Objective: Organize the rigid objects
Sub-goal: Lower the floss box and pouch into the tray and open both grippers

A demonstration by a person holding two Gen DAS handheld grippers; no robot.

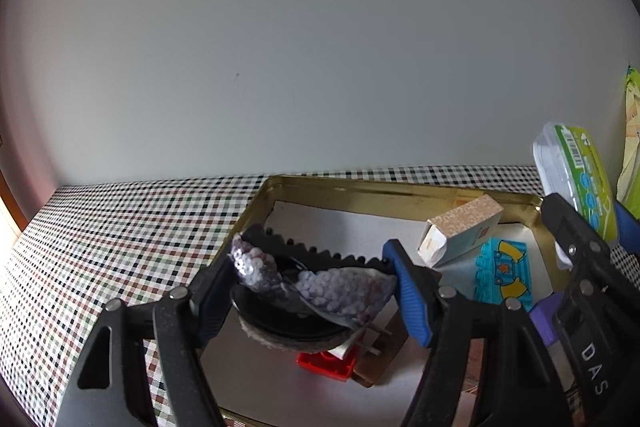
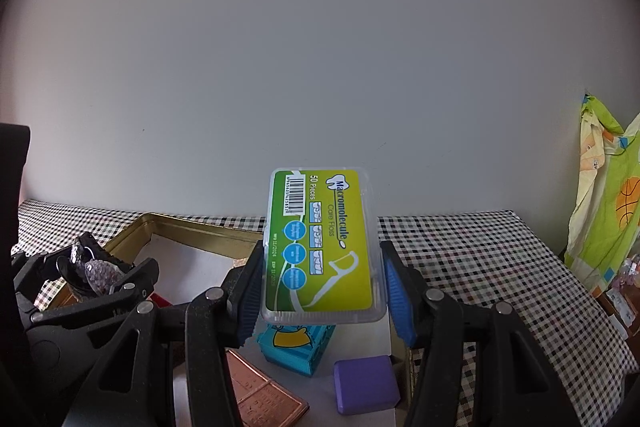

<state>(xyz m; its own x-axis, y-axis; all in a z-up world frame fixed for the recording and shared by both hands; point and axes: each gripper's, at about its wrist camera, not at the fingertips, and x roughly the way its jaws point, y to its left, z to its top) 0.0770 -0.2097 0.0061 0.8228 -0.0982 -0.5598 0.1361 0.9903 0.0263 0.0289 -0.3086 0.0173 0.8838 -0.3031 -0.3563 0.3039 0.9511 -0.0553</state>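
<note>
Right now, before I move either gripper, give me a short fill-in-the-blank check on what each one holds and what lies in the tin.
1. The right gripper holds a floss pick case whose label reads "50 ____".
2. The left gripper grips a sequined hair clip above the ____-coloured tin tray.
3. The small block below the right gripper is ____.
4. The tray stands on a ____ tablecloth.

Missing words: Pieces; gold; purple; checked

Floss case [image 2: 322, 247] above tray [image 2: 192, 227], toy block [image 2: 296, 345] left of eraser [image 2: 366, 383].
</note>
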